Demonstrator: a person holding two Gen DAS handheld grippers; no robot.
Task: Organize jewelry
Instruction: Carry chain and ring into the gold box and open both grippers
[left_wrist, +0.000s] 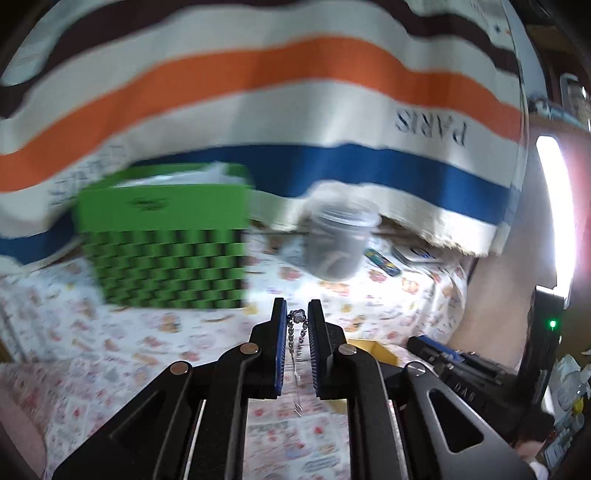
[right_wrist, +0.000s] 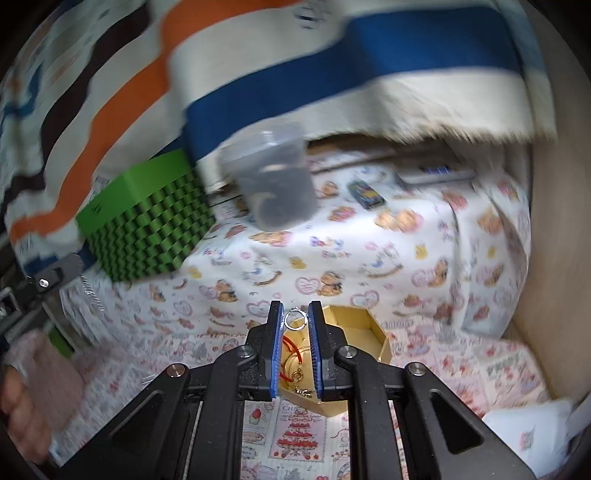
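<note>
My left gripper (left_wrist: 297, 314) is shut on a silver beaded chain (left_wrist: 295, 334), which hangs down between the blue pads. In the right wrist view my right gripper (right_wrist: 295, 314) is shut on a small silver ring (right_wrist: 295, 319) at its fingertips. It hovers over an open gold octagonal box (right_wrist: 364, 332) that holds a red cord (right_wrist: 291, 347) and gold pieces (right_wrist: 301, 391). A corner of that gold box (left_wrist: 373, 350) shows behind the left gripper's right finger. A clear plastic jar (right_wrist: 277, 184) stands farther back on the patterned cloth.
A green box with a woven-look side (left_wrist: 162, 240) stands at the left. A striped "PARIS" cloth (left_wrist: 295, 74) hangs behind. A small blue packet (right_wrist: 365, 194) lies near the jar. A beige wall (right_wrist: 546, 258) closes the right side. A hand in a pink sleeve (right_wrist: 33, 376) is at the left edge.
</note>
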